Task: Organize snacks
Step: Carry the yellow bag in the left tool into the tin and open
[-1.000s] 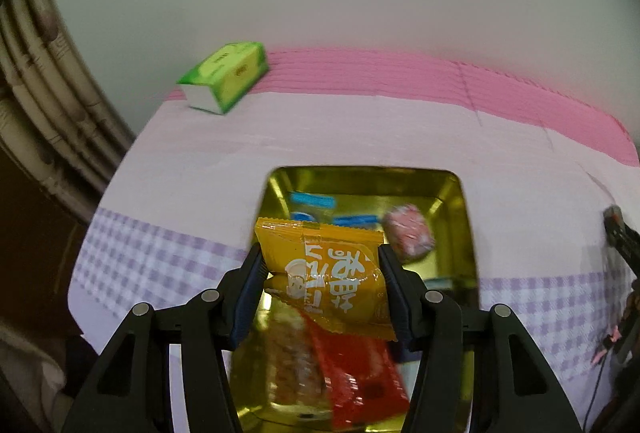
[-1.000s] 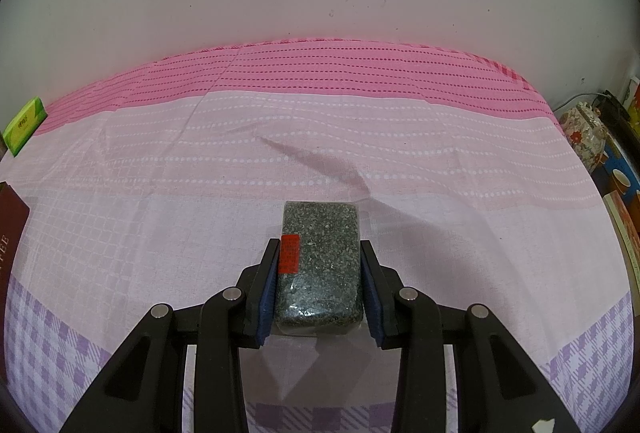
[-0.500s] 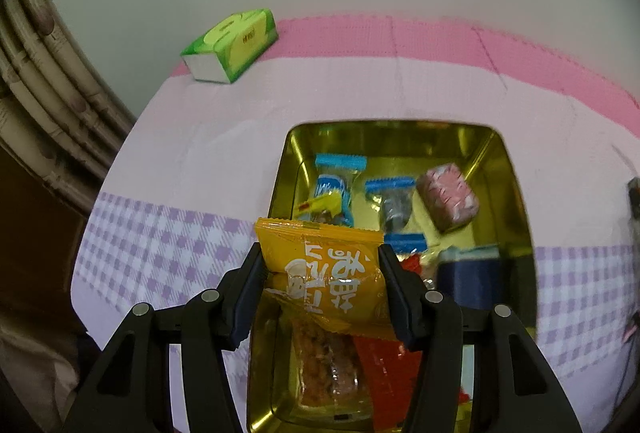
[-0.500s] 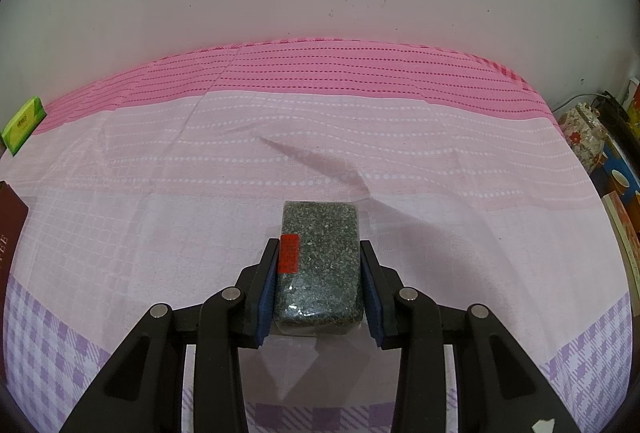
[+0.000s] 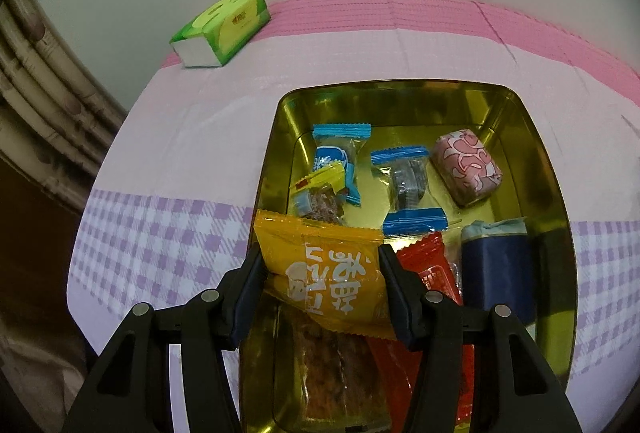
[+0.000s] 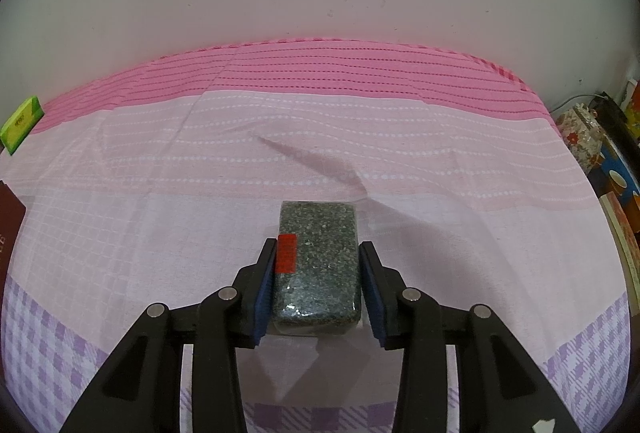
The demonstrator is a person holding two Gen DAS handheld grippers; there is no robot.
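Observation:
My left gripper (image 5: 320,261) is shut on an orange snack packet (image 5: 324,281) and holds it just above the near end of a gold tin (image 5: 400,87). Inside the tin lie blue-wrapped sweets (image 5: 408,185), a pink sweet (image 5: 466,167), a red packet (image 5: 428,269), a navy packet (image 5: 496,265) and a brown bar (image 5: 332,373). My right gripper (image 6: 318,253) straddles a dark speckled packet (image 6: 320,233) with a red sticker, which lies on the pink cloth. Its jaws are opening, and a thin gap shows at the right pad.
A green tissue box (image 5: 222,27) sits at the back left near the wall, also seen as the green box (image 6: 20,127). A dark red flat thing (image 6: 10,217) lies at the left edge. Patterned boxes and books (image 6: 580,137) crowd the right edge.
My left gripper has sunk toward the tin with the orange packet, so the tin looks larger and closer. The right jaws have parted slightly around the dark packet.

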